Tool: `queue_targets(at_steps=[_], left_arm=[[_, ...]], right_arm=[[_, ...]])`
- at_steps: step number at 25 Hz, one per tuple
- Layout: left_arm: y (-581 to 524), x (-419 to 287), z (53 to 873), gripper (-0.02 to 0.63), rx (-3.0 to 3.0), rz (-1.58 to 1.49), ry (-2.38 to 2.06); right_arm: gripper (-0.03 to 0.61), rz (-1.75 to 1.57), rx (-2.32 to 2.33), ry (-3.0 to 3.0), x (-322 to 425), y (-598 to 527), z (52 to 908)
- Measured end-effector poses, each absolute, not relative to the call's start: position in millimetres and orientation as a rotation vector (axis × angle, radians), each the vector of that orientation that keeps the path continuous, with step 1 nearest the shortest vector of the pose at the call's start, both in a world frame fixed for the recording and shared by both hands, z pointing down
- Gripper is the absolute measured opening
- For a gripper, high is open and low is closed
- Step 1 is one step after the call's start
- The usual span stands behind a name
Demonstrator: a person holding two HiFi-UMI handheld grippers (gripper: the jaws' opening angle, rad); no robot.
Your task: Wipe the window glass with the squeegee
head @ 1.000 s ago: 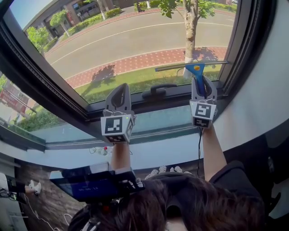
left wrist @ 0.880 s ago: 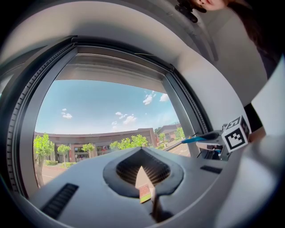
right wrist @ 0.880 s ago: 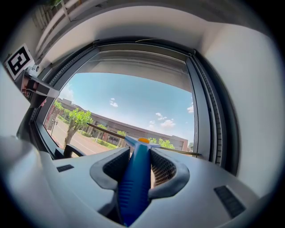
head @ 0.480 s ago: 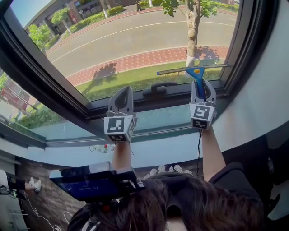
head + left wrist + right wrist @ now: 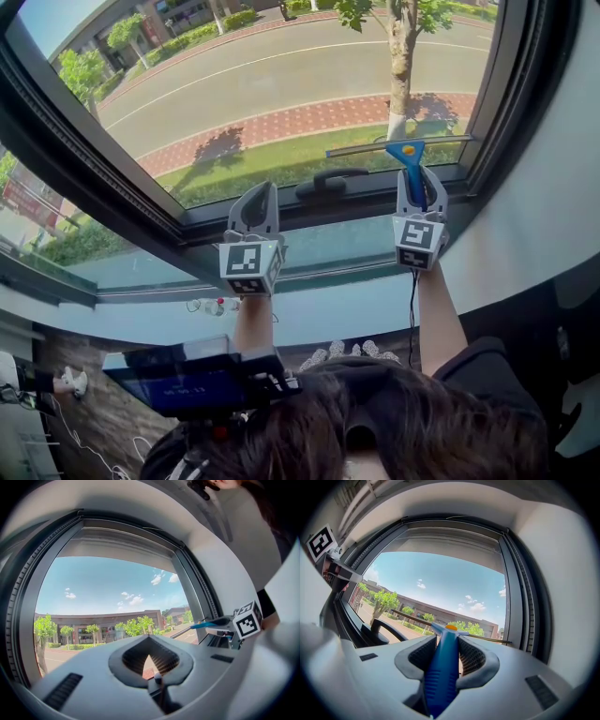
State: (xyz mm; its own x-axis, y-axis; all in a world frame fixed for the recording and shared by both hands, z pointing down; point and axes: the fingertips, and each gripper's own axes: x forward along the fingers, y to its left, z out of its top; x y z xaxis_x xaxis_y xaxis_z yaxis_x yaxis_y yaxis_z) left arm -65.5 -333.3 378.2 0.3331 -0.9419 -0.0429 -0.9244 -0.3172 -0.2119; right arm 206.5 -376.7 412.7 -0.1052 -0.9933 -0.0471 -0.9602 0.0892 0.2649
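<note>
Right gripper (image 5: 419,183), right of centre in the head view: jaws clamped on the blue handle of the squeegee (image 5: 410,157). Handle points up toward the pane. The blade runs crosswise over the lower right part of the window glass (image 5: 281,84), just above the bottom frame (image 5: 187,225).

Left gripper (image 5: 253,199), left of centre: jaw tips pressed together, nothing between them, level with the bottom frame.

Black window handle (image 5: 328,185) sits on the frame between the two grippers.
</note>
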Motion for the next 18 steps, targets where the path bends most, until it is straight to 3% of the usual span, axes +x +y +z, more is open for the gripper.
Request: queue_targets(at_steps=[18], left_arm=[[-331.7, -67.1, 382.4, 0.002, -2.414, -0.110, 1.719]], right_arm=[[0.143, -0.354, 1.959, -2.179, 209.6, -378.1, 449.9]])
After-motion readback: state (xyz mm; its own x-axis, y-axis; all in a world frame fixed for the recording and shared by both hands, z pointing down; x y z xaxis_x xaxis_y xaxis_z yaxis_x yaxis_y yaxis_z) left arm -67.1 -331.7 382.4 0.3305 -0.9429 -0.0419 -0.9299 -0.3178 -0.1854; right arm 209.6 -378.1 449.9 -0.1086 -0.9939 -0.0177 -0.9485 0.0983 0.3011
